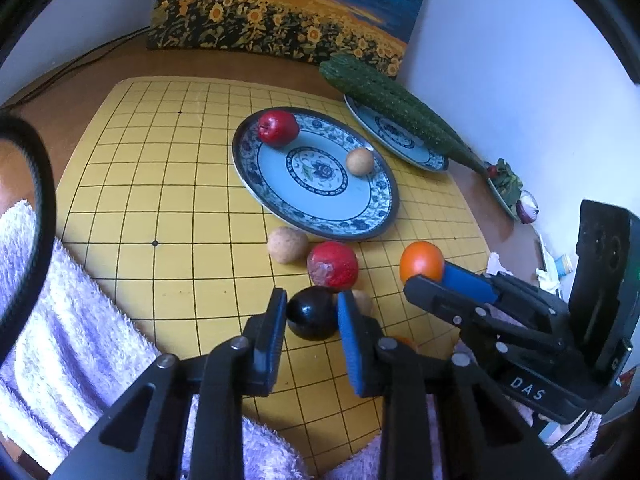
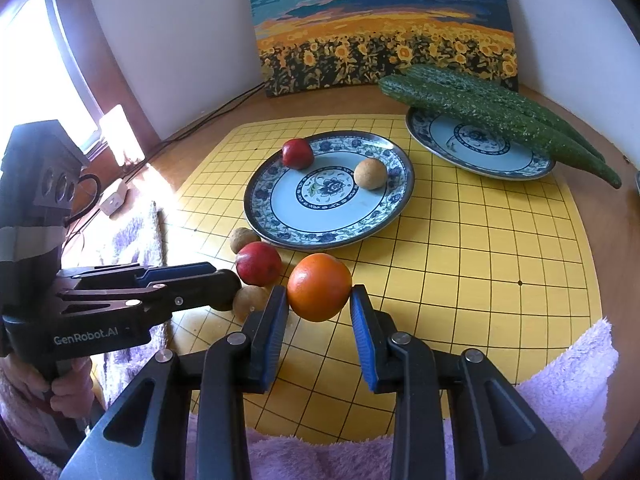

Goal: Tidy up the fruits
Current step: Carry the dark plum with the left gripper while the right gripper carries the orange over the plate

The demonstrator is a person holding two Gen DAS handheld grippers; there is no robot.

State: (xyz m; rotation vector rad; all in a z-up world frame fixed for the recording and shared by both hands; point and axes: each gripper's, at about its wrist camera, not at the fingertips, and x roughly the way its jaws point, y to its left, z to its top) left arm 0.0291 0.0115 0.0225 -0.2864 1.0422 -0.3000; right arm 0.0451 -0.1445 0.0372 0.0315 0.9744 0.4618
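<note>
- Two grippers work at the bottom of each frame. My left gripper (image 1: 311,312) is clamped on a black plum (image 1: 311,318), jaws pressed to both its sides.
- My right gripper (image 2: 319,304) grips an orange (image 2: 319,286) the same way; I judge both fruits are held for carrying to the plate.
- Three loose fruits lie mid-frame on the yellow grid mat (image 1: 160,184): a red fruit (image 1: 333,266), a tan round fruit (image 1: 286,245) and a second tan fruit (image 2: 248,302), partly hidden.
- One near plate (image 1: 320,216) holds two fruits: a red apple (image 1: 277,128) and a tan ball (image 1: 359,162).
- Upper right, one far plate (image 2: 472,152) carries what look like two cucumbers (image 2: 500,120), seemingly sorted apart from the fruit.
</note>
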